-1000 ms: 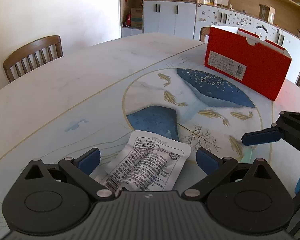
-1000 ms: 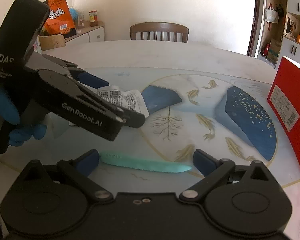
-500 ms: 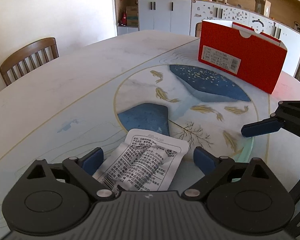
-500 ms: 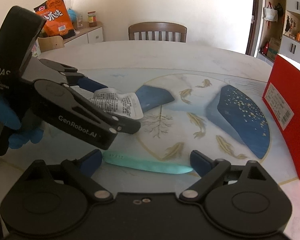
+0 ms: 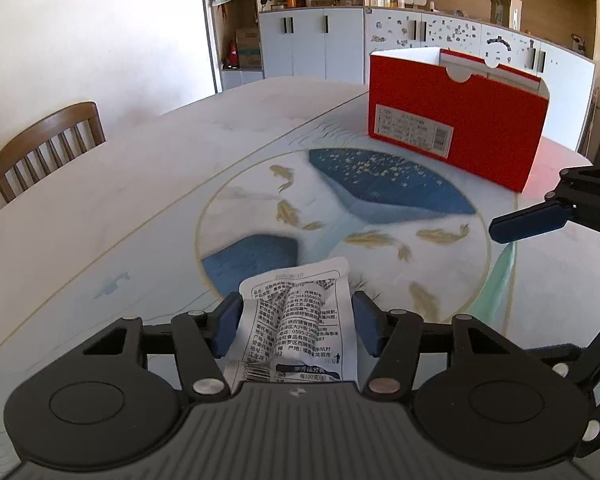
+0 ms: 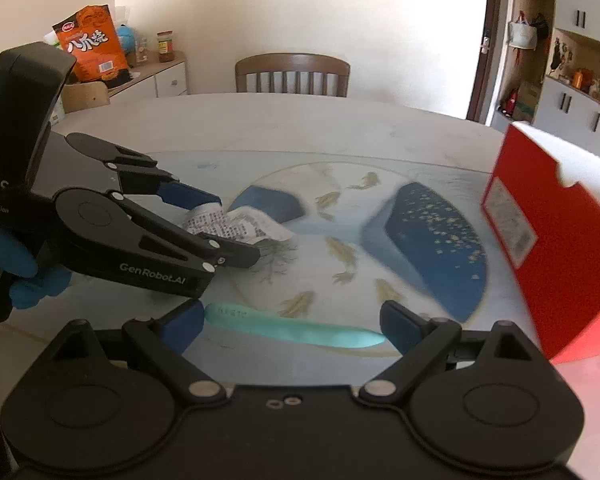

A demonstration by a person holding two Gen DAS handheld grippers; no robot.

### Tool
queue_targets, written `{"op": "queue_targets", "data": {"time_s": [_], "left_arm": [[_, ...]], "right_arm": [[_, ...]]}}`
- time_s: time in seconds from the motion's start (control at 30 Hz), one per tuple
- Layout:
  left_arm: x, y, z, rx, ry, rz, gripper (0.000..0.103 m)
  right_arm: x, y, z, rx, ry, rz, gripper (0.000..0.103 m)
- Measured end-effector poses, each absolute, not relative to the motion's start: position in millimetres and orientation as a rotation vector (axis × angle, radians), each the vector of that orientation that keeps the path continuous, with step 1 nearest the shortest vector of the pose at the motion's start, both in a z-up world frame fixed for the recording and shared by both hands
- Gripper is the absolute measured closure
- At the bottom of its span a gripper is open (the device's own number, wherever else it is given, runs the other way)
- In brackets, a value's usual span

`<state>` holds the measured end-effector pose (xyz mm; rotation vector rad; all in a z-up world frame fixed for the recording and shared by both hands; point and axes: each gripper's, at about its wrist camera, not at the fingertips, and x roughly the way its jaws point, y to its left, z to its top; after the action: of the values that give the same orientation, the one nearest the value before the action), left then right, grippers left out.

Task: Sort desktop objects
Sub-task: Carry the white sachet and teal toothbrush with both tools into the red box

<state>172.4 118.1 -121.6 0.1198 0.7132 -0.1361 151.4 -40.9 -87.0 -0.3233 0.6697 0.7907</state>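
Note:
My left gripper (image 5: 294, 326) is shut on a white printed snack packet (image 5: 300, 320), which is crumpled between the blue pads and lifted off the table. It also shows in the right wrist view (image 6: 236, 226), held in the left gripper (image 6: 216, 224). My right gripper (image 6: 292, 322) is open, its pads at either end of a long teal-green knife-shaped piece (image 6: 292, 328) lying flat on the table. That piece shows in the left wrist view (image 5: 500, 284) under a right gripper finger (image 5: 528, 222). An open red cardboard box (image 5: 456, 128) stands at the far side.
The round table (image 5: 140, 184) has a painted fish and blue rock pattern. A wooden chair (image 5: 44, 144) stands at the left edge, another chair (image 6: 292, 76) at the far edge. The red box (image 6: 556, 240) is close on the right. Cabinets line the wall behind.
My left gripper has shut on the white packet and raised it, crumpling it. The right gripper has lowered around the teal piece and stays open.

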Motion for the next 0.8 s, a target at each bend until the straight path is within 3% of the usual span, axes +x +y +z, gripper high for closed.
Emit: {"op": "queue_targets", "data": {"time_s": [0.8], "left_arm": [[199.5, 48.4, -51.3, 0.083, 0.656, -0.106, 0.045]], "right_arm": [[194.7, -118.0, -17.7, -0.297, 0.559, 0.775, 0.008]]}}
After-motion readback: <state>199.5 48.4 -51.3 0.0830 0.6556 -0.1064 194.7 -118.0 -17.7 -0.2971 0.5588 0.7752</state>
